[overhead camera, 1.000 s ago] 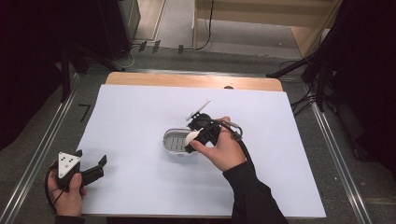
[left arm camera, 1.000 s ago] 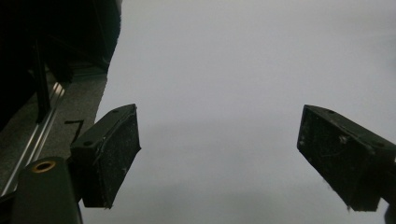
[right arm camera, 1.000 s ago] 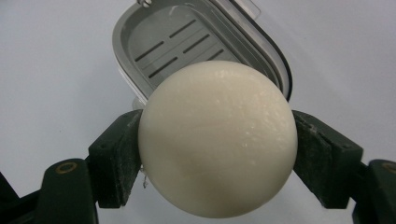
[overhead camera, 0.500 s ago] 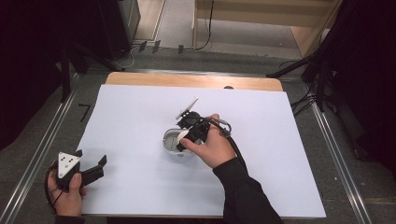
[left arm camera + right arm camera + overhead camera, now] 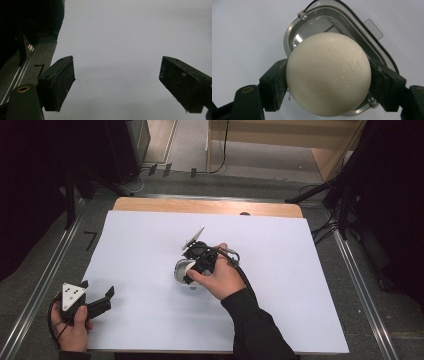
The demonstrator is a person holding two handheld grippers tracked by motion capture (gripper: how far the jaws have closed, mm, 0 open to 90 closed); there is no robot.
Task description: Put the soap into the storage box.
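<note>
A smooth white egg-shaped ball sits squeezed between both black pads of my right gripper, which is shut on it. The ball hangs just above a small shiny metal dish with a wire handle, lying mid-table. The right gripper points down at that dish, held by a hand in a dark sleeve. My left gripper rests at the table's near left corner, its jaws wide open over bare white sheet, nothing between them.
A white sheet covers the table, with a wooden strip at the far edge. Metal rails run along both sides. Dark curtains and cables lie beyond the table.
My right gripper has carried the white ball leftward and slightly down, so it now hangs over the metal dish. The left gripper has stayed in place.
</note>
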